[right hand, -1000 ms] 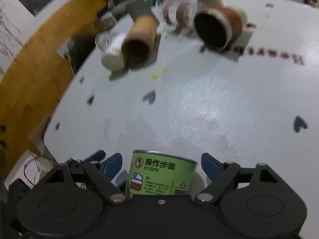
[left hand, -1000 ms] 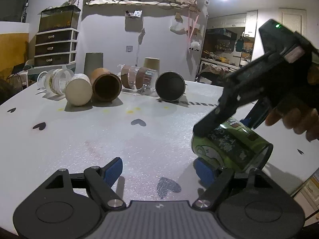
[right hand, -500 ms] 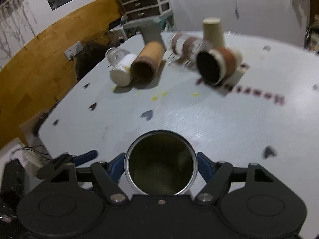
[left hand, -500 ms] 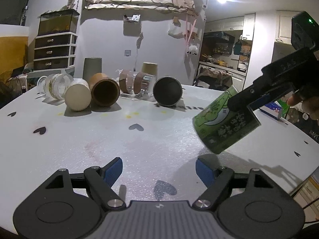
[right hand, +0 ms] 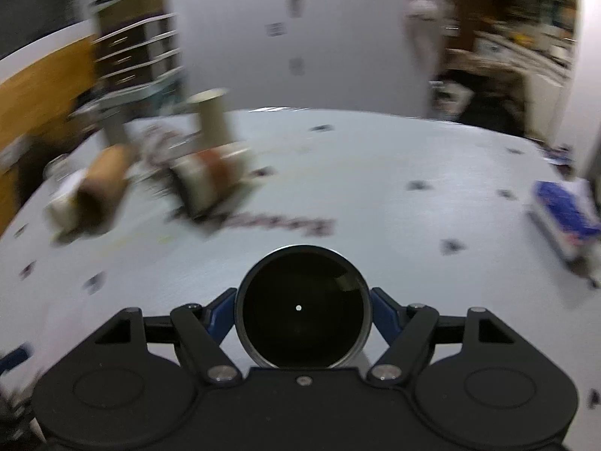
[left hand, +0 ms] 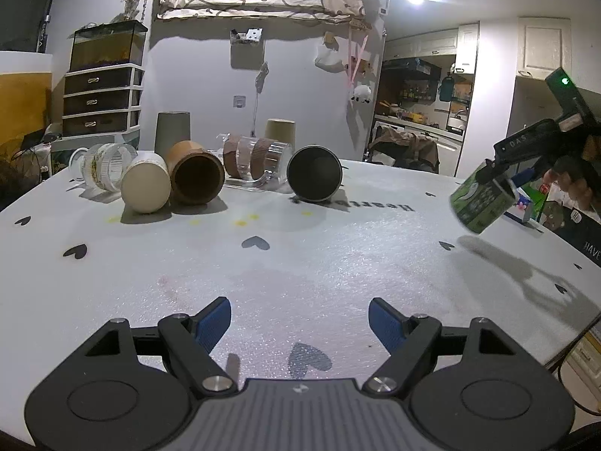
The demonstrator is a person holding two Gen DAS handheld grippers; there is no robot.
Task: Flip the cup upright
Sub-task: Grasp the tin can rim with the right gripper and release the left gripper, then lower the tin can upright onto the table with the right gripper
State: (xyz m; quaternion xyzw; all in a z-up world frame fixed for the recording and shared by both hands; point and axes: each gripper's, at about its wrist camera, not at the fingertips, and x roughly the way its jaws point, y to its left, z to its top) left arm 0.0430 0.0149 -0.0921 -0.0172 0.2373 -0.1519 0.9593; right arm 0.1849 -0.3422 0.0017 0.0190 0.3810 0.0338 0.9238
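Raised higher and farther right than half a second ago: green printed metal cup (left hand: 481,202), clamped between blue pads of right gripper (right hand: 302,314), tilted above white heart-patterned table (left hand: 300,255). Dark interior, silver rim facing camera. Left gripper (left hand: 300,317) spread wide, nothing between fingers.

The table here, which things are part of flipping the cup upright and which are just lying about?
In the job:
green cup, held off the table
right gripper, gripping it

Lying about:
left gripper, open, idle
cream cup
brown cup
black cup
blue packet
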